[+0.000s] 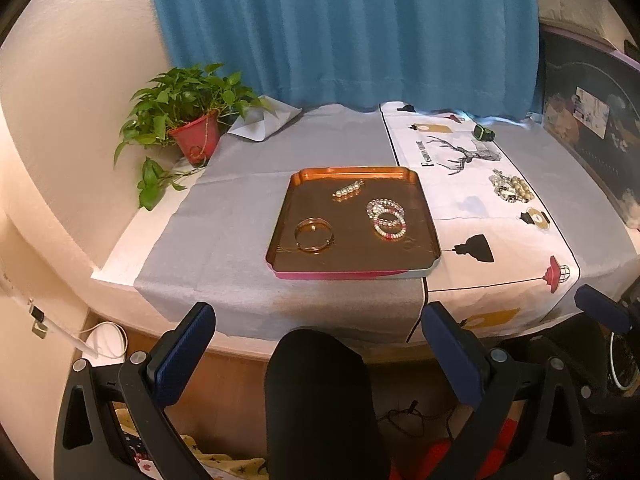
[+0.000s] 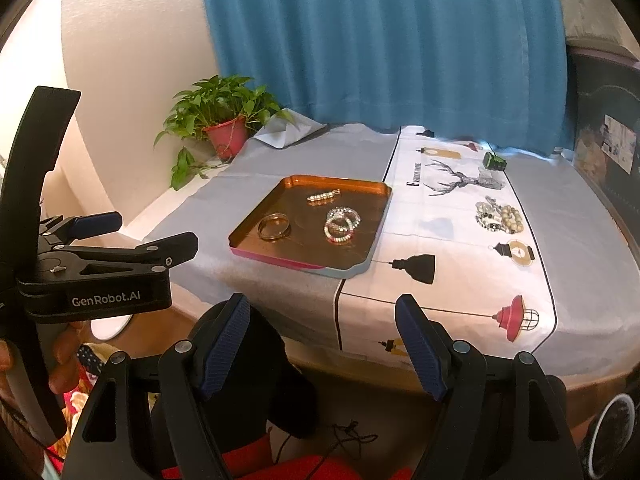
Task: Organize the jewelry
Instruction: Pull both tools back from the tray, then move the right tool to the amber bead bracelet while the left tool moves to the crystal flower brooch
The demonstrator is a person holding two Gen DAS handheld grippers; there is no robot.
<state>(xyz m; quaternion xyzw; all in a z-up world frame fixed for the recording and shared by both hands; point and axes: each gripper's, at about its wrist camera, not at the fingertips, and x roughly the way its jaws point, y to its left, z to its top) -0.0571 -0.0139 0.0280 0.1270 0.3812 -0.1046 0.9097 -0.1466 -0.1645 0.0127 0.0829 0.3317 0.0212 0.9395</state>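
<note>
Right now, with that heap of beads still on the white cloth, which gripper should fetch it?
Probably the right gripper. It is open and empty, and the bead pile lies on its side of the tray. The left gripper, also open, faces the tray instead.

The table (image 1: pixel 120 268) is covered with a grey cloth (image 1: pixel 240 216), and a white printed runner (image 1: pixel 472 216) with a deer and lamps lies across its right part. A copper-coloured tray (image 1: pixel 424 216) sits on the grey cloth, its right edge touching the runner. On the runner, well apart from the tray, lies a heap of beaded bracelets (image 1: pixel 510 188); a small green object (image 1: pixel 482 133) rests near the back. A potted plant (image 1: pixel 196 136) stands at the far left corner, beside a folded-up flap of cloth (image 1: pixel 264 120).
</note>
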